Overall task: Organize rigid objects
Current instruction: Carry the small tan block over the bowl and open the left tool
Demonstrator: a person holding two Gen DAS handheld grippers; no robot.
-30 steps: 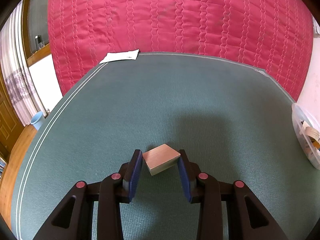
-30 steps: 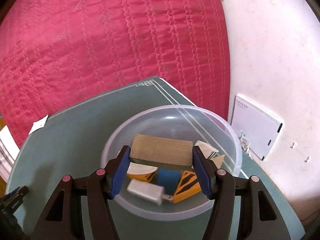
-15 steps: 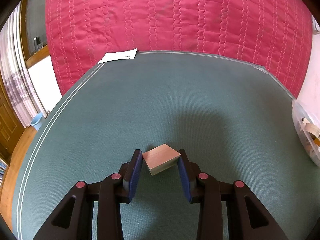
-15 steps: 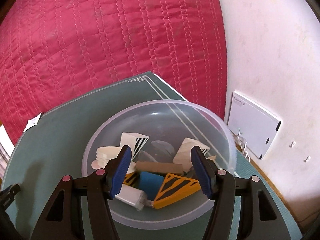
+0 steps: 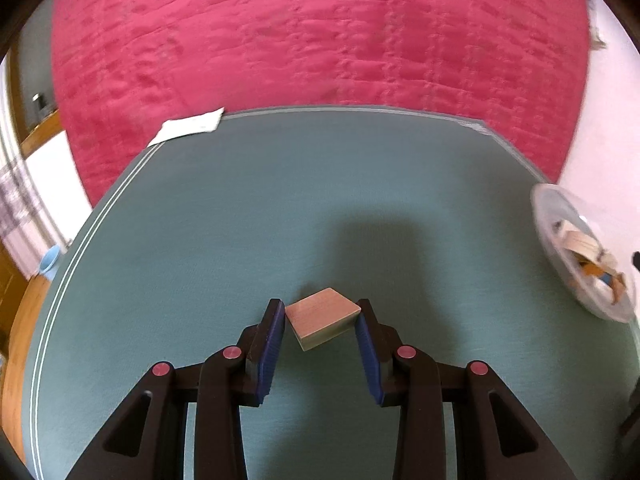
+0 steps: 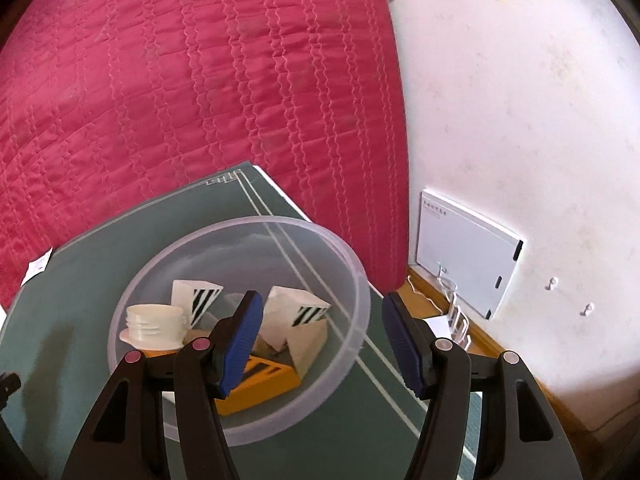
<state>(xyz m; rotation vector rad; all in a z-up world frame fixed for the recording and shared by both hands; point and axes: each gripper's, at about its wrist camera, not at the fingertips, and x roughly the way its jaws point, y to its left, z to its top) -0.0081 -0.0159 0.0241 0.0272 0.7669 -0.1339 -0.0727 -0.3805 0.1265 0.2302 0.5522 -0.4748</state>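
Observation:
A small light wooden block sits pinched between the blue pads of my left gripper, a little above the green mat. The clear plastic bowl shows at the right edge of the left wrist view. In the right wrist view my right gripper hangs open over the right side of that bowl, with nothing between its fingers. The bowl holds a white threaded cap, two white wedges with black stripes, and an orange wedge.
A red quilt lies beyond the mat, with a white paper slip at its edge. To the right stand a white wall and a white panel. A blue cup is on the floor at left.
The right gripper let its long wooden block drop into the bowl, then shifted right. The left gripper, still holding its block, swung so that more of the bowl shows at the right.

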